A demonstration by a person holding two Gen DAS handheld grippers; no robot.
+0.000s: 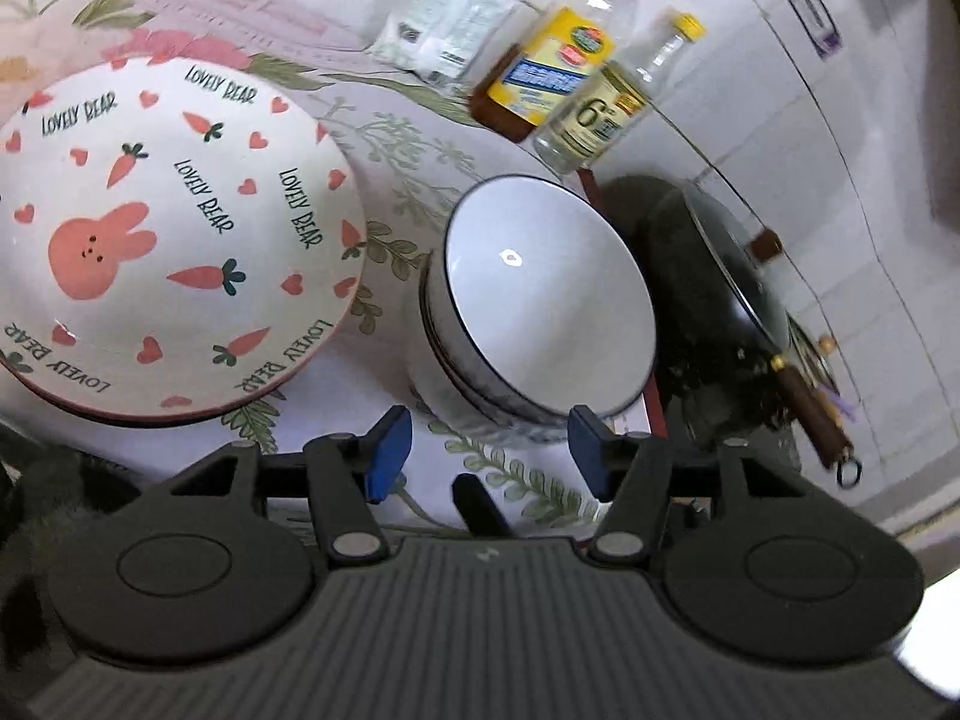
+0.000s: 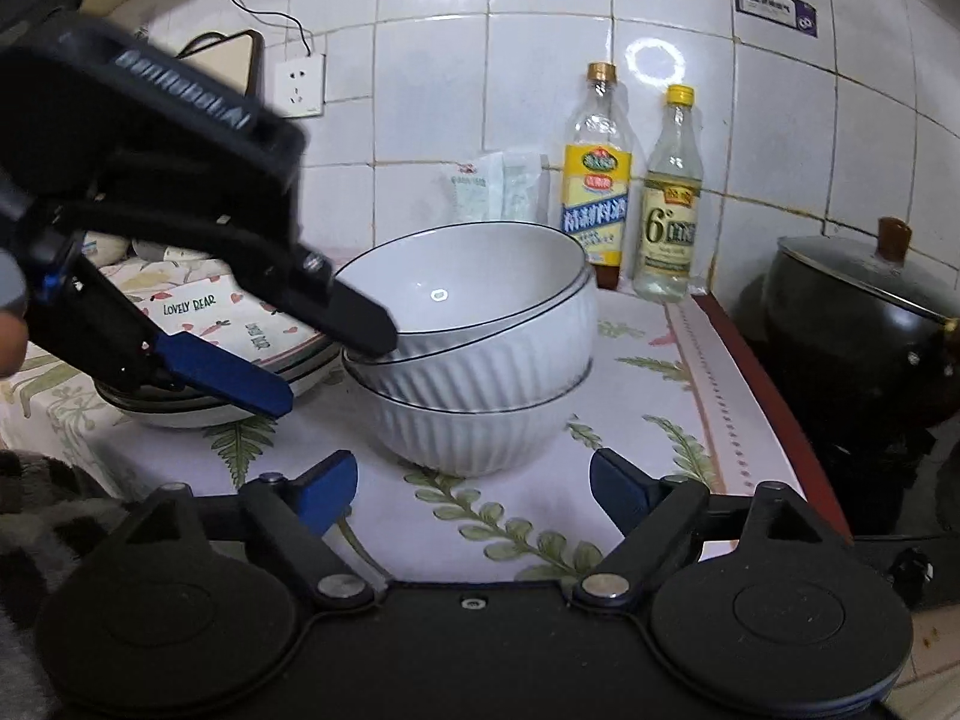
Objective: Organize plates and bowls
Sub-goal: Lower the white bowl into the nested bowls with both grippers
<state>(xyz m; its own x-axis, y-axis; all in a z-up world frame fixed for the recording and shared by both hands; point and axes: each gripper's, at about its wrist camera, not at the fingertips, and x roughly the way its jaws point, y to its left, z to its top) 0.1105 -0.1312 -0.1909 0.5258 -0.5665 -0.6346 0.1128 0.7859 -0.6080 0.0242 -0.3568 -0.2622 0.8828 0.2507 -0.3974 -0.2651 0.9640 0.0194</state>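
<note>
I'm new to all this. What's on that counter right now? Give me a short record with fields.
Bowls: white ribbed bowls with dark rims, nested in one stack
Plates: white rabbit-and-carrot plate on top of a plate stack, left of the bowls
Behind: two clear bottles with yellow caps, at the white tiled wall
Right: black lidded pot
Left tool: open, empty
Right tool: open, empty

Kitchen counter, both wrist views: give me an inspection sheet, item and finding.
Surface: leaf-patterned cloth over the counter.
Job's things: stacked white ribbed bowls; stack of plates topped by a carrot-and-rabbit printed plate.
Clutter: two clear bottles, a white packet.
Grippers: left gripper open beside the bowls' rim, contact unclear; right gripper open, empty.
Cables: thin wire to the wall socket.
Surroundings: white tiles; black lidded pot.
</note>
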